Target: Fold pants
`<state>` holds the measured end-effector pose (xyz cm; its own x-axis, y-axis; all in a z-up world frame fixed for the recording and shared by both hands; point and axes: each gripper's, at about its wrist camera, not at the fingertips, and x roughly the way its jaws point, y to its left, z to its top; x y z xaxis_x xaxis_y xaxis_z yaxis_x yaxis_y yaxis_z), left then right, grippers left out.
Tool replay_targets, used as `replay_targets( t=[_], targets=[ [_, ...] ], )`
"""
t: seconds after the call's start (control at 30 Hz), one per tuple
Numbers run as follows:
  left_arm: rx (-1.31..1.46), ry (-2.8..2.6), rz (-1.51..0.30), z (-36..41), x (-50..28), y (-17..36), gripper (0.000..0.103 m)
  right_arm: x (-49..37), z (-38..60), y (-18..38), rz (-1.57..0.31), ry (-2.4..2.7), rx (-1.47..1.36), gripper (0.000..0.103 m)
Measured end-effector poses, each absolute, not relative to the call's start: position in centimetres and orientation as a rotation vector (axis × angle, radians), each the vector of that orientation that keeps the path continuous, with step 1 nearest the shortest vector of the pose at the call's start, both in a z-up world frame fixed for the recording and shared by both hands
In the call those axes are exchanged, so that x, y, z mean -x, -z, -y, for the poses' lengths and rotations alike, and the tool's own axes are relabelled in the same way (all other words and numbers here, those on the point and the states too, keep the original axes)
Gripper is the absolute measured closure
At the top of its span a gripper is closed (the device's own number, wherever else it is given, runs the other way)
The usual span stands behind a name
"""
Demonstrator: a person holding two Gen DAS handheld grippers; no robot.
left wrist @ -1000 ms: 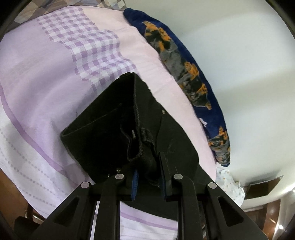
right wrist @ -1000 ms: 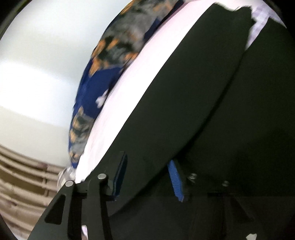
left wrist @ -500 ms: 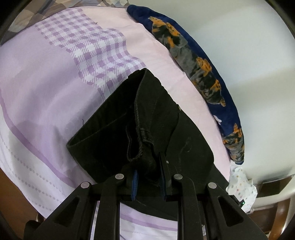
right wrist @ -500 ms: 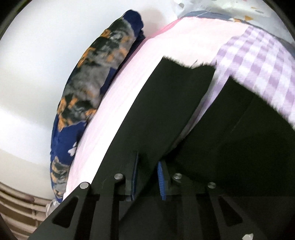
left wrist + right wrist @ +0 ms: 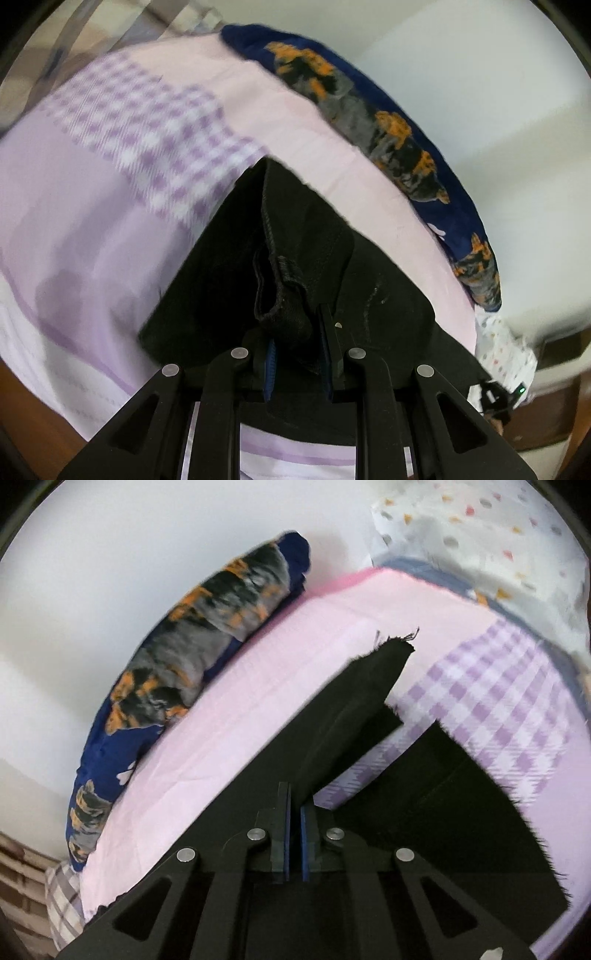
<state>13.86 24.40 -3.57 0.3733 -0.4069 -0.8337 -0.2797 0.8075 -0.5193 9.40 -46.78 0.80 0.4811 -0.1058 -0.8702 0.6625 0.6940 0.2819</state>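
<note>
Black pants [image 5: 236, 266] lie on a pink and purple bedsheet [image 5: 92, 221]. In the left wrist view my left gripper [image 5: 297, 363] is shut on the bunched waistband, which sticks up between its blue pads. The right wrist view shows my right gripper [image 5: 294, 836] shut on a thin fold of one leg of the black pants [image 5: 354, 716], lifted off the sheet so the frayed hem points away. The other leg [image 5: 454, 794] lies flat at the right.
A navy pillow [image 5: 388, 122] with orange and grey print runs along the far edge of the bed against a white wall. A white dotted cloth [image 5: 480, 535] lies at the bed's end. The bedsheet [image 5: 229, 716] stretches out to the left of the pants.
The right gripper's jaws have shut on the pant leg and lifted it, pulling back so more sheet shows. The left gripper, still holding the waistband, has shifted and rolled a little.
</note>
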Motion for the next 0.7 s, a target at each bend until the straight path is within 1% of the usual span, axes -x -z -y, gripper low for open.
replay_targets(
  t=[0.17,0.27,0.43,0.7],
  targets=[
    [0.577,0.176,-1.232,-25.0,-15.5,2.1,0.083,-7.0,44.7,-4.2,-0.939,0.519,-0.597,0.099],
    [0.512,0.215,-1.253,-25.2,-15.8,2.1,0.083,-4.8,44.0,-4.9,-0.939,0.536,-0.595,0.099],
    [0.447,0.236,-1.281,-25.5,-15.0,3.0,0.083,-0.9,43.1,-4.3,-0.976,0.58,-0.613,0.099],
    [0.396,0.244,-1.342,-25.9,-12.6,4.4,0.083,2.3,42.9,-2.7,-1.026,0.624,-0.656,0.099]
  ],
)
